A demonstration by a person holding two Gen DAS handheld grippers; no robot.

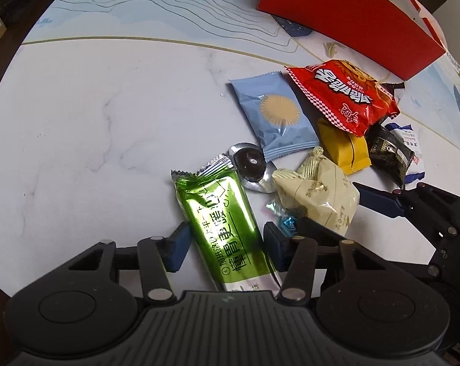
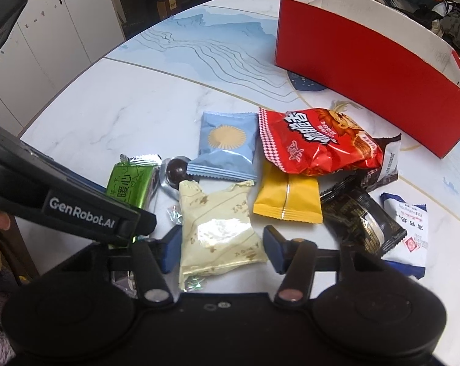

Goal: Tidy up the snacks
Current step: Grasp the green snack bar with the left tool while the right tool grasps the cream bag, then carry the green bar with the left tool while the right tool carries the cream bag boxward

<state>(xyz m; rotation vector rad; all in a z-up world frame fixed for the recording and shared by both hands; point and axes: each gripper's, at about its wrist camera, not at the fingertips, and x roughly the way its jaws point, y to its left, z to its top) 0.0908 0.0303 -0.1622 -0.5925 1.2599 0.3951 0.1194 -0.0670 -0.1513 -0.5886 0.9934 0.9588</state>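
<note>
Snacks (image 2: 315, 152) lying loose in a cluster on white marble-look table (image 2: 138, 116), none in the box.

Red box (image 2: 367, 70) standing open-topped at the far side, apart from the cluster.

Left gripper (image 1: 225, 244) pointing steeply down, jaws half-wide and straddling green packet (image 1: 226, 228); right pad against the wrapper's edge, a sliver of table showing at the other pad, so no grip.

Right gripper (image 2: 222, 247) just beside it, jaws likewise half-wide around cream packet (image 2: 220, 235); both pads level with the packet's edges, pressing or not impossible to tell.

Red noodle bag (image 2: 315, 146) nearest the box, overlapping yellow packet (image 2: 287, 198) and a dark wrapper behind.

Pale blue packet (image 2: 225, 152) with gold sun print left of the red bag, flat on the table.

Black packet (image 2: 361, 222) right of the yellow one, partly over white packet with blue ends (image 2: 409, 231).

Foil-cupped dark chocolate ball (image 1: 249, 164) between green and blue packets, touching both.
</note>
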